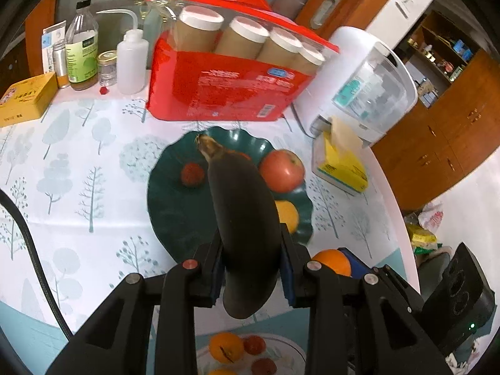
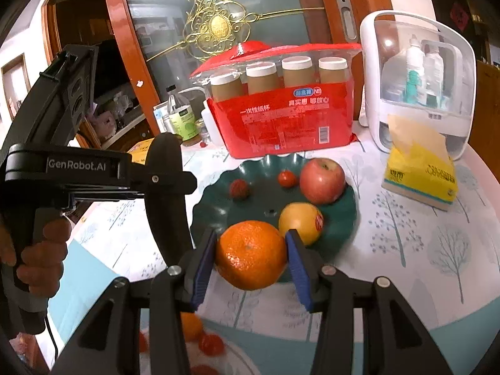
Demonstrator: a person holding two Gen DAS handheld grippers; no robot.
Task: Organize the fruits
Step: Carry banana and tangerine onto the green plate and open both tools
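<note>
Right wrist view shows us midway: our right tool [image 2: 251, 257] grips an orange [image 2: 251, 254], our left tool [image 1: 251, 268] clamps an eggplant [image 1: 243, 225], near a green plate [image 2: 212, 215] holding four fruits, more waiting on the near plate [image 1: 293, 351].

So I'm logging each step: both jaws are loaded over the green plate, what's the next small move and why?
Probably lower the orange in the right gripper onto the bare near part of the green plate and open; it hangs just above that rim, while the eggplant in the left gripper is held higher.
</note>
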